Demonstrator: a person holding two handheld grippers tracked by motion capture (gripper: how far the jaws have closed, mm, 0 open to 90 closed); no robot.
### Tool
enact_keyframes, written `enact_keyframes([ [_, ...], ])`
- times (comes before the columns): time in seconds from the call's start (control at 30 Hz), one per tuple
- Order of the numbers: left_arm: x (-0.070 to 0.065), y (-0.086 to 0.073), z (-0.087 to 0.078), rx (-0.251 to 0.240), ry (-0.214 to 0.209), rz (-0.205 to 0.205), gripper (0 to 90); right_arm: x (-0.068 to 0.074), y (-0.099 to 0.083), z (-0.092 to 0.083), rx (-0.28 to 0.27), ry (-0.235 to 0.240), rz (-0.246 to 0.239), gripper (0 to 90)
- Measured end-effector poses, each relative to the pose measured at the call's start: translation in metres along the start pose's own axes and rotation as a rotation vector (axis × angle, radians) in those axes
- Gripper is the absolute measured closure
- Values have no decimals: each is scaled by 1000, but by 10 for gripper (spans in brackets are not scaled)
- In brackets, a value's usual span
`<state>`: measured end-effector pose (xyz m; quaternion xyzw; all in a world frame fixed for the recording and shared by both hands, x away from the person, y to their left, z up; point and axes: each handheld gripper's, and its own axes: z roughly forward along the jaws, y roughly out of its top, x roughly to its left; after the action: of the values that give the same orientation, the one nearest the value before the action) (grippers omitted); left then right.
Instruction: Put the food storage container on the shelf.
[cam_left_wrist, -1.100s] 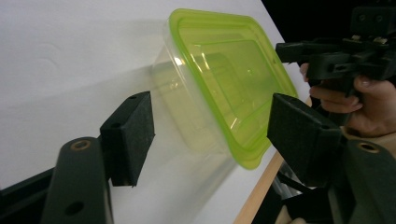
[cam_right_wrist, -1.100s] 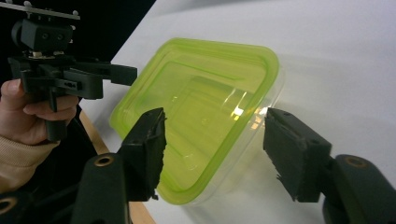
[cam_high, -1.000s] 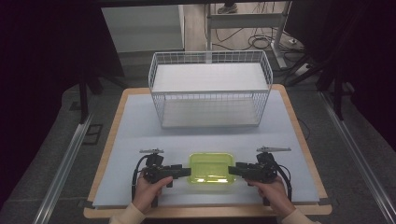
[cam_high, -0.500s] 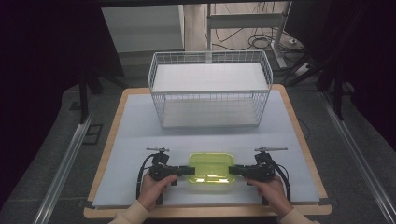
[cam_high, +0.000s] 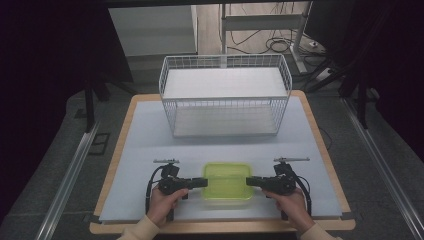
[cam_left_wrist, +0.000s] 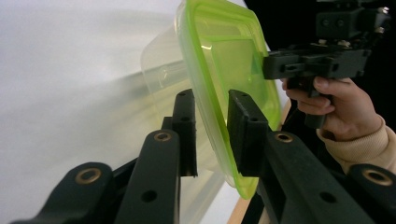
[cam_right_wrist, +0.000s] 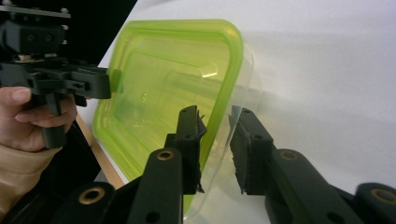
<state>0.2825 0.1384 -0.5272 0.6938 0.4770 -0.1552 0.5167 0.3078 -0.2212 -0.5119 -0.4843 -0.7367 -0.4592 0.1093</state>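
A clear food container with a lime-green lid (cam_high: 227, 181) lies flat near the table's front edge. My left gripper (cam_high: 205, 182) is at its left end and my right gripper (cam_high: 248, 181) at its right end. In the left gripper view the lid's rim (cam_left_wrist: 212, 107) runs between the two pads of the left gripper (cam_left_wrist: 210, 135), with a gap still showing on one side. The right gripper (cam_right_wrist: 217, 140) straddles the opposite rim (cam_right_wrist: 224, 109) the same way, jaws apart. Each gripper view also shows the other hand and its gripper at the far end.
A white wire basket (cam_high: 225, 95) stands at the back of the table, its open top up and a white liner inside. The pale mat (cam_high: 140, 145) covers the wooden board. Dark floor and metal rails flank the table.
Both grippers have levelled out and slid inward until their jaws reach over the container's two ends. The container has stayed in place.
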Motion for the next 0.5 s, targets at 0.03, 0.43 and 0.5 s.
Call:
enact_keyframes([
  [0.03,-2,0,-1,-6,2,9,753,1,0,-1,-2,-3,-2,753],
  [0.43,-9,-2,-3,-19,1,27,817,2,3,-10,-25,8,-9,800],
  [0.5,-9,-2,-4,-20,-1,30,818,3,3,-11,-25,13,-11,800],
])
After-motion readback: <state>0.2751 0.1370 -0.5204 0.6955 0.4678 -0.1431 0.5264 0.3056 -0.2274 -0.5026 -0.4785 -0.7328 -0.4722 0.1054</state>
